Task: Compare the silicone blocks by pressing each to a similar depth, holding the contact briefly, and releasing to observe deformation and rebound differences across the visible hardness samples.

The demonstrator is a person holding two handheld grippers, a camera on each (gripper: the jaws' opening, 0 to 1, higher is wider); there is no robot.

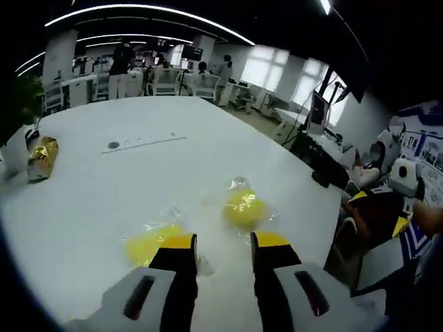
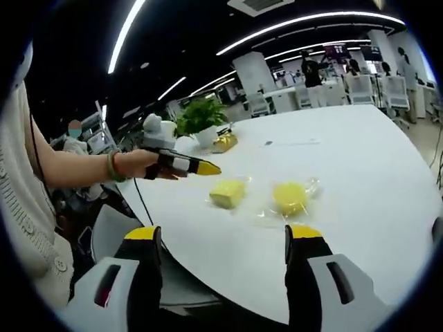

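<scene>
Two yellow silicone blocks lie in clear wrap on the white table (image 1: 97, 200). In the left gripper view the squarish block (image 1: 147, 245) sits just left of my left jaw, and the rounder block (image 1: 243, 207) lies a little ahead of the gap. My left gripper (image 1: 226, 242) hovers open over the table with nothing between its jaws. In the right gripper view the squarish block (image 2: 228, 193) and the rounder block (image 2: 289, 197) lie side by side ahead. My right gripper (image 2: 223, 233) stands wide open, short of the table edge. A hand holds the left gripper (image 2: 210, 168) just left of the squarish block.
A gold foil packet (image 1: 43, 155) lies at the table's far left, near a potted plant (image 2: 201, 114). A socket strip (image 1: 142, 142) is set into the tabletop. The person's sleeve and forearm (image 2: 76, 169) reach in from the left. Desks, chairs and people stand beyond the table.
</scene>
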